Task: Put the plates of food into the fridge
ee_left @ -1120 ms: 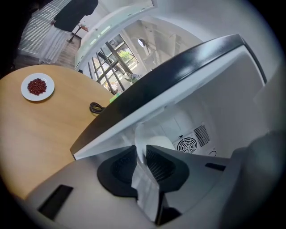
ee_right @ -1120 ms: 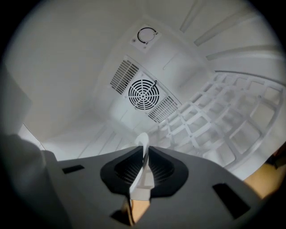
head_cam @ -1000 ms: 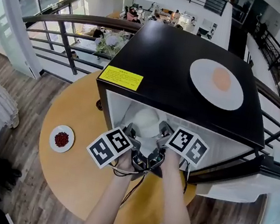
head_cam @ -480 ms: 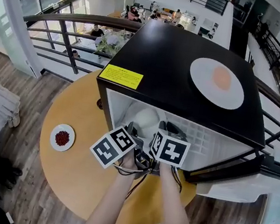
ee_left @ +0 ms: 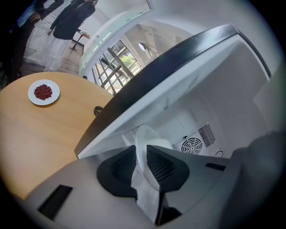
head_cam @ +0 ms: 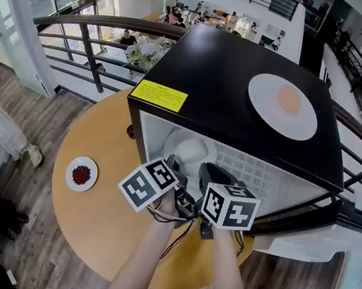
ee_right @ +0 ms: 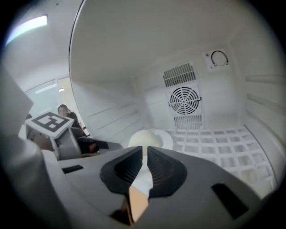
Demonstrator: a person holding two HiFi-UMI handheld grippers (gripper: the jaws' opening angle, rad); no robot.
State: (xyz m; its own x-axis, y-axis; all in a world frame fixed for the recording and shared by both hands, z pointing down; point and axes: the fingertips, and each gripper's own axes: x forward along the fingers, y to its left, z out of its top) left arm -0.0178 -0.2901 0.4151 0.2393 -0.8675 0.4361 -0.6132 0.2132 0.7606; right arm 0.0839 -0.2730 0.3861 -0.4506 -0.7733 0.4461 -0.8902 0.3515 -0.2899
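A white plate with a pale round bun (head_cam: 190, 153) sits on the left of the open black fridge's (head_cam: 231, 87) wire shelf. My left gripper (head_cam: 173, 165) is shut on its near rim; in the left gripper view the plate (ee_left: 144, 142) stands edge-on between the pads (ee_left: 142, 152). My right gripper (head_cam: 208, 176) hovers just to the right at the fridge mouth. Its jaws (ee_right: 145, 151) are closing with nothing between them, and the plate (ee_right: 150, 137) lies a little beyond them. Another plate with orange food (head_cam: 282, 107) rests on the fridge top. A small plate of red food (head_cam: 80, 175) is on the table.
The fridge stands on a round wooden table (head_cam: 87, 221), with its door (head_cam: 319, 217) swung open to the right. The white wire shelf (ee_right: 219, 143) and a rear fan grille (ee_right: 184, 100) show inside. A metal railing (head_cam: 81, 43) runs behind the table.
My right gripper has pulled back from the plate toward the fridge mouth, and its marker cube has turned. The left gripper has kept its hold on the plate rim.
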